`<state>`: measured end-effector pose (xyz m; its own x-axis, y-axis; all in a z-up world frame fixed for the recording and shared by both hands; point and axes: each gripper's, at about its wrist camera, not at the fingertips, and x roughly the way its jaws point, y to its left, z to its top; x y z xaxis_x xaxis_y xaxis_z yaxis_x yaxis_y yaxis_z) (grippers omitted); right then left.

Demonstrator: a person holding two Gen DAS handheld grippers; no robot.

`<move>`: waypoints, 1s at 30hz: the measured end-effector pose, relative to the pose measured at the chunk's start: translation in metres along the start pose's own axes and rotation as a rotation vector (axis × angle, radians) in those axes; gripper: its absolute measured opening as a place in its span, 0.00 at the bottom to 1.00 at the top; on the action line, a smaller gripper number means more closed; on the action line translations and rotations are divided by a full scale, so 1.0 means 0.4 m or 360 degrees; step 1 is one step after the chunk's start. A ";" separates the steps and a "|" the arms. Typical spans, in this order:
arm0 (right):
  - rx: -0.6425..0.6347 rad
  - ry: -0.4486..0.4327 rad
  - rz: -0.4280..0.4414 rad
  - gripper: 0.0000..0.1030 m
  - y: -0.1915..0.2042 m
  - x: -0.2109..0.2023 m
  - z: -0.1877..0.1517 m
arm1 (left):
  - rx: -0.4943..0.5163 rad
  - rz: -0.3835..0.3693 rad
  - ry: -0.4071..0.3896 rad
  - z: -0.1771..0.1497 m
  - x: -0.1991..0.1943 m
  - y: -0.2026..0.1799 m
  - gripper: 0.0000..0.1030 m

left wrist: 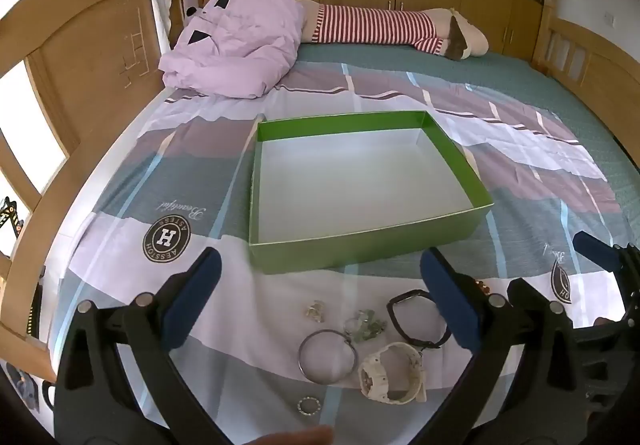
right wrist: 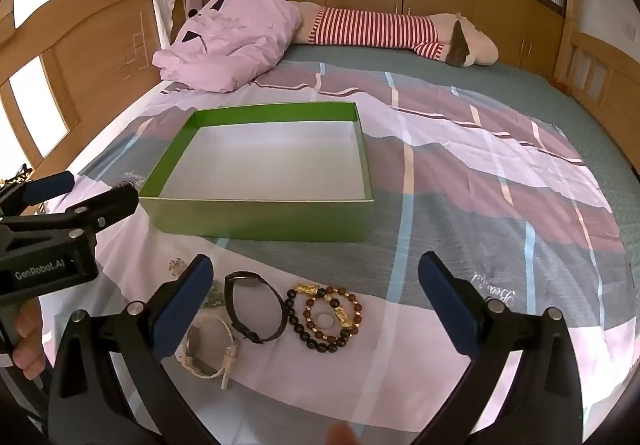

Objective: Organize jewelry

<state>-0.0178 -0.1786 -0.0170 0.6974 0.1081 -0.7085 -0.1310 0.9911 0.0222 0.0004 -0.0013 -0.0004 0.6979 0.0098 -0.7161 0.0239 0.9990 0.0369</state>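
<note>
An open green box [left wrist: 362, 241] [right wrist: 256, 219] with a white floor sits on the bed. In front of it lies the jewelry. Between my open left gripper [left wrist: 320, 285] fingers I see a silver bangle [left wrist: 327, 356], a white watch [left wrist: 394, 373] [right wrist: 208, 349], a black watch [left wrist: 416, 319] [right wrist: 252, 307], green stone pieces [left wrist: 366, 325], a small ornament [left wrist: 315, 311] and a small ring [left wrist: 307, 405]. My open right gripper [right wrist: 316, 285] hovers over two beaded bracelets [right wrist: 326, 319]. Neither gripper holds anything.
A crumpled pink duvet [left wrist: 236, 45] and a striped plush toy [left wrist: 376, 27] lie at the far end of the bed. Wooden bed frame [left wrist: 80, 85] runs along the left; cabinets stand behind. The patterned sheet [right wrist: 500, 185] spreads flat right of the box.
</note>
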 end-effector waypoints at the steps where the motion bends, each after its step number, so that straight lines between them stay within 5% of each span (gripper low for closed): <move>1: -0.0010 0.0008 0.0027 0.99 0.013 -0.001 -0.005 | -0.0003 -0.0003 0.0000 0.000 0.000 0.000 0.98; 30: -0.0026 -0.0014 0.0041 0.99 0.020 -0.004 -0.006 | -0.0001 -0.0003 -0.0004 -0.009 -0.008 0.002 0.98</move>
<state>-0.0217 -0.1712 -0.0173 0.6997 0.1340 -0.7018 -0.1602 0.9867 0.0288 -0.0044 -0.0003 -0.0005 0.6997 0.0076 -0.7144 0.0248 0.9991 0.0349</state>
